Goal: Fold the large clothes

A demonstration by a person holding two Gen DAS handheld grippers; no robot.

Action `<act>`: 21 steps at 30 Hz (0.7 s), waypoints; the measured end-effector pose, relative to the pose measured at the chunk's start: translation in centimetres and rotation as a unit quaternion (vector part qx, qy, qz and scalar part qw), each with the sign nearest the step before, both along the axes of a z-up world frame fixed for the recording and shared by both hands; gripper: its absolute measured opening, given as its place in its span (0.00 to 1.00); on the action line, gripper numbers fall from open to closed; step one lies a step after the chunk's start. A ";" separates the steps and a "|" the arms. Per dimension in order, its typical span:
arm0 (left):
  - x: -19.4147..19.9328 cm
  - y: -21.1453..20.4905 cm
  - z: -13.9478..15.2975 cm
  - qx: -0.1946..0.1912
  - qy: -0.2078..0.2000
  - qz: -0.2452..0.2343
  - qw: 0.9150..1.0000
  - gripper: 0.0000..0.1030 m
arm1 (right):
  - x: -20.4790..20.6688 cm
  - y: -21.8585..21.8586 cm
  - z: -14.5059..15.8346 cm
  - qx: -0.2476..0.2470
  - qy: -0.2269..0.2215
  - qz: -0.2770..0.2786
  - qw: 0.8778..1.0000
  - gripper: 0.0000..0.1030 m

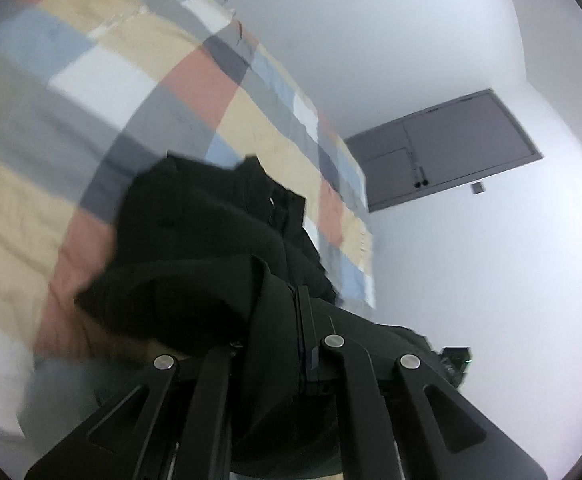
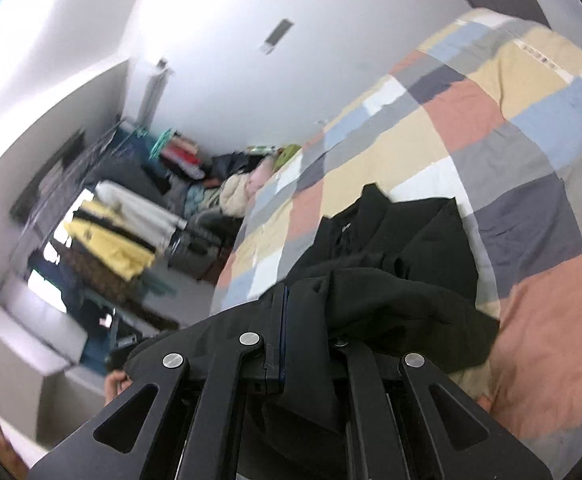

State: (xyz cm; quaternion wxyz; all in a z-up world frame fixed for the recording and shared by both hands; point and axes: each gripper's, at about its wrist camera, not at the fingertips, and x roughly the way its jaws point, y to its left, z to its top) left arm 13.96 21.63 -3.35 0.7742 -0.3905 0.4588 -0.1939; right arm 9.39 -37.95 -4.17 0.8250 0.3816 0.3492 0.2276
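Note:
A large black garment (image 1: 195, 240) lies bunched on a bed covered by a checked quilt (image 1: 103, 80). My left gripper (image 1: 291, 300) is shut on a fold of the black cloth, which drapes back over its fingers and hides the tips. In the right wrist view the same black garment (image 2: 403, 252) spreads over the quilt (image 2: 511, 128). My right gripper (image 2: 287, 300) is shut on another edge of it, with cloth draped over the right-hand finger. Both held edges are raised off the bed.
A grey door (image 1: 443, 152) stands in the white wall beyond the bed. Left of the bed, a rack of hanging clothes (image 2: 111, 232) and piled items (image 2: 227, 184) crowd the floor. A hand (image 2: 117, 386) shows at the lower left.

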 end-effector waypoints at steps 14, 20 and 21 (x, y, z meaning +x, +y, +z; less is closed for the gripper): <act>14.6 -2.6 -5.0 0.113 0.048 0.110 0.986 0.07 | 13.9 -0.9 -5.4 0.020 0.125 -0.099 0.987 0.04; 17.1 -4.6 -9.0 0.176 0.048 0.106 0.977 0.10 | 15.7 -2.7 -12.0 0.065 0.181 -0.117 0.974 0.03; 17.4 -4.6 -9.7 0.179 0.049 0.104 0.977 0.11 | 15.9 -2.9 -12.9 0.065 0.184 -0.113 0.974 0.03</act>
